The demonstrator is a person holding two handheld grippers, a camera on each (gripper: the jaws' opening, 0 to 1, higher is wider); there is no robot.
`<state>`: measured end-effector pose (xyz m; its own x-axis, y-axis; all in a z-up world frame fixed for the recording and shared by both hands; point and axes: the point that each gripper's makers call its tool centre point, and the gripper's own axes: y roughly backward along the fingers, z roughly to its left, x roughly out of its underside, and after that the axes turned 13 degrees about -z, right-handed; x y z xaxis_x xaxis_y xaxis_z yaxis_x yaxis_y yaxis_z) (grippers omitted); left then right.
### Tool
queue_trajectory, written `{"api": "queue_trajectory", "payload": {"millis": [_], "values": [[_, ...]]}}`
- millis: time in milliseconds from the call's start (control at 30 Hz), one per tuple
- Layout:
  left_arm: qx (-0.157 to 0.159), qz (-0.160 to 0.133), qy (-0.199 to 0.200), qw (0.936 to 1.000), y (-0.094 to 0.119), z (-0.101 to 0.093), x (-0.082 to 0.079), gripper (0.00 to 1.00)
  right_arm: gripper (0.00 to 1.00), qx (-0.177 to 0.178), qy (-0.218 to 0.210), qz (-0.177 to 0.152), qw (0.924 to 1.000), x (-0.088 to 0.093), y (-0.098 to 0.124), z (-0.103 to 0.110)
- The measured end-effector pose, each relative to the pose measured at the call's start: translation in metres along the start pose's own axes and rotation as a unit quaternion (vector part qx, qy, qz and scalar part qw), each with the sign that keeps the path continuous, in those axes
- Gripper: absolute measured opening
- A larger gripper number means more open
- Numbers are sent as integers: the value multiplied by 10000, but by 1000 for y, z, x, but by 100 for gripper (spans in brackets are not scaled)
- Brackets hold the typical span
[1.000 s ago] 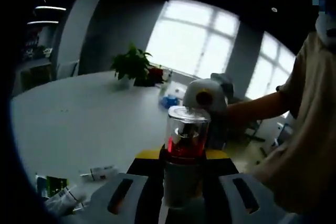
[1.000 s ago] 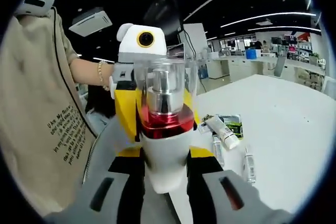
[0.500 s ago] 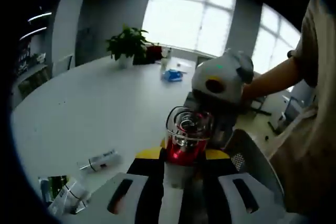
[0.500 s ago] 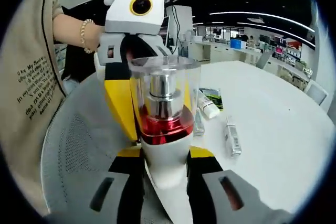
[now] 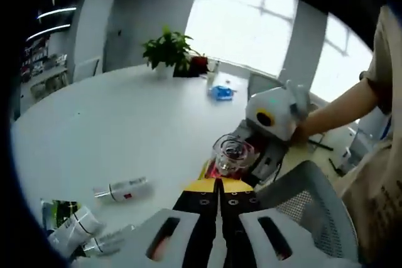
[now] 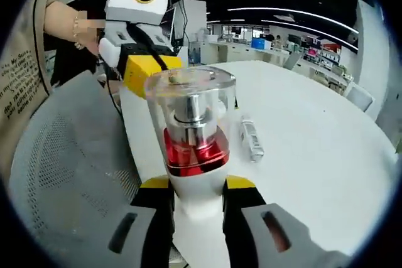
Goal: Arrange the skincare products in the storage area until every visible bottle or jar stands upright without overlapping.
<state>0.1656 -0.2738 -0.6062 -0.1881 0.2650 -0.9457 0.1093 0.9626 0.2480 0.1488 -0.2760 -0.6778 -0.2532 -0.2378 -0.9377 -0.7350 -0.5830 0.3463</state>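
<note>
Bottle point(image 6: 193, 135), clear-capped with a red collar, upright, pinched at its white body by the right gripper point(image 6: 196, 202) above the table point(image 6: 314, 155). Left gripper point(image 5: 218, 202) pressed together, empty, beside the bottle. Advice: lower vertically; release only once seated.

An open-plan office — a big white table point(image 5: 113, 136), mesh chair point(image 6: 63, 174), potted plant point(image 5: 168, 51) by tall windows point(image 5: 245, 23), and rows of desks point(image 6: 264, 48) under strip lights.
</note>
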Motion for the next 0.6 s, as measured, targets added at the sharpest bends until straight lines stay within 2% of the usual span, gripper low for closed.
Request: {"api": "queue_trajectory", "payload": {"millis": [67,133,233,333,433,600], "values": [[200,84,38,9998,-3,-2,3,0,28,-73,-13,-41,10000,1,-2,0],[247,185,-130,9994,-2,-1,5,0,28,-97,5,-107,9999,0,-3,-1],[340,217,-114,9991,2,0,6,14,28,-125,-12,-162,9998,1,-3,-3],[480,308,-168,9982,3,-2,11,20,28,-285,53,-181,9994,-1,-6,-3],[606,268,-125,9977,-2,-7,11,26,28,-425,157,-159,9988,-2,-10,-5],[646,215,-210,9975,-17,-7,9,28,28,-652,265,-127,9974,-4,-19,-6]]}}
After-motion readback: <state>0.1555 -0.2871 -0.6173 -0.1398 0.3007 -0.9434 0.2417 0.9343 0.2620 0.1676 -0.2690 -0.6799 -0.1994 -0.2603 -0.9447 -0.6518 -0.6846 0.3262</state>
